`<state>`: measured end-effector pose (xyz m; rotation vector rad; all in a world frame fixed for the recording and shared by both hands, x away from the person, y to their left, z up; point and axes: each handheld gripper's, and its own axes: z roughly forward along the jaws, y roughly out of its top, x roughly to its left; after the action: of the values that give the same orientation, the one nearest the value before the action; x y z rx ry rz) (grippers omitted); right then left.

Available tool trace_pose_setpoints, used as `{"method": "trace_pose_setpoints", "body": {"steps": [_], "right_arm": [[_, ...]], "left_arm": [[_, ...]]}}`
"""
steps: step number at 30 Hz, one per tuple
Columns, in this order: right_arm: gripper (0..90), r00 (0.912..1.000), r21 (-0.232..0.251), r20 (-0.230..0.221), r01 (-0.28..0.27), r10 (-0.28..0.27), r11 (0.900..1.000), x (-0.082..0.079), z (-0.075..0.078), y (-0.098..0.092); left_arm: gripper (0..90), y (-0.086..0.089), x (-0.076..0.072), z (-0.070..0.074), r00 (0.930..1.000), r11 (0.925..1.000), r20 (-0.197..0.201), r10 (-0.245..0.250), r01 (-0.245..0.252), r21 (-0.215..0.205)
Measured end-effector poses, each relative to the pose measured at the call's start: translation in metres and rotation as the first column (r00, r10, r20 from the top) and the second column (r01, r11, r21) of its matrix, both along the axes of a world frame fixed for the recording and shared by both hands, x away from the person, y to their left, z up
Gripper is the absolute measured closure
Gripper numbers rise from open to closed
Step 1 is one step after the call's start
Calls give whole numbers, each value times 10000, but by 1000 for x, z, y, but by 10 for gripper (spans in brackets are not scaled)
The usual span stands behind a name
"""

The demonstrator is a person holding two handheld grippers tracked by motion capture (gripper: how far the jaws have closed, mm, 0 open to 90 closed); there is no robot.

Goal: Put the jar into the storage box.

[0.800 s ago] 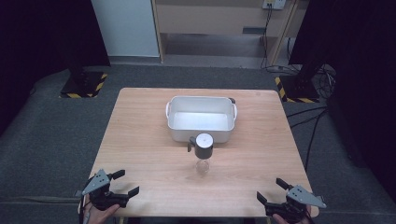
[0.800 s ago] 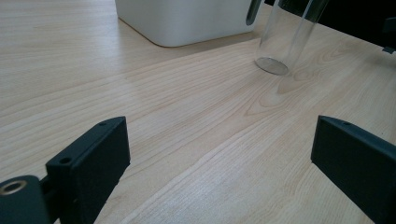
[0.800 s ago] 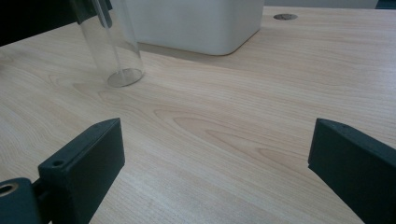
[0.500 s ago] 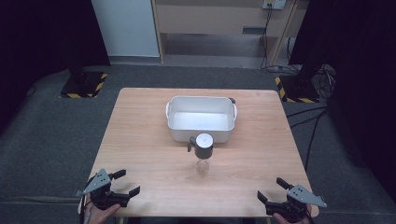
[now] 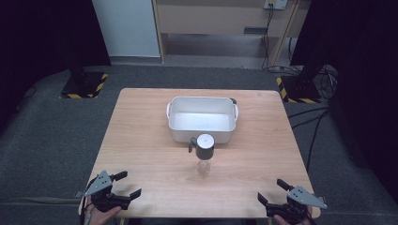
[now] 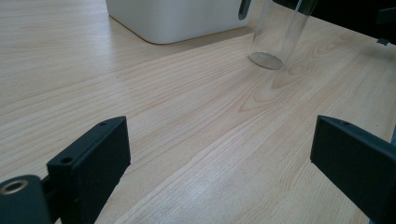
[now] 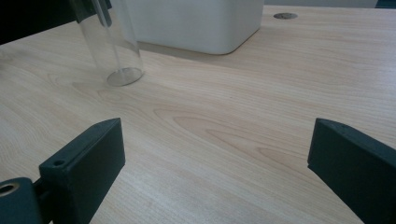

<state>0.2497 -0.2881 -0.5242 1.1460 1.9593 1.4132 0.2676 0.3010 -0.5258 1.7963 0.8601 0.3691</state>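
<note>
Item: clear bottle [image 5: 204, 157] with a dark pump cap, standing upright on the counter [image 5: 141, 140], ahead of both my claws and roughly midway between them, well apart from each. Untouched.

Item: white tub [image 5: 202, 119], just beyond the bottle and very near it, whether touching I cannot tell. Nothing shows inside it.

Item: my left claw [image 5: 123, 183], at the near edge of the counter, jaws spread wide, nothing between them.

Item: my right claw [image 5: 272, 191], at the near edge on the other side, jaws likewise released and bare.

Progress, as I judge it: nothing begun. The reach, the grip on the bottle and any move toward the tub are all left to do.
</note>
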Motion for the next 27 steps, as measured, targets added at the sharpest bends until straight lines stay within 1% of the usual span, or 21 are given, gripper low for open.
{"method": "trace_pose_setpoints", "body": {"steps": [10, 15, 23, 27], "right_arm": [[38, 10000, -25, 13, 0, 0, 10000, 0, 0, 0], [38, 10000, -19, 18, -3, 3, 10000, 0, 0, 0], [37, 10000, -23, 9, -20, 20, 10000, 0, 0, 0], [37, 10000, -26, 17, -15, 15, 10000, 0, 0, 0]], "left_arm": [[36, 1, 0, -1, 10000, 10000, -76, 55, -55, 47], [35, -2, 0, -1, 9999, 9995, -69, 79, -77, 318], [34, 0, -1, 0, 9999, 9998, -58, 117, -116, 152], [33, -1, -1, 1, 9999, 9998, -55, 121, -120, 170]]}}
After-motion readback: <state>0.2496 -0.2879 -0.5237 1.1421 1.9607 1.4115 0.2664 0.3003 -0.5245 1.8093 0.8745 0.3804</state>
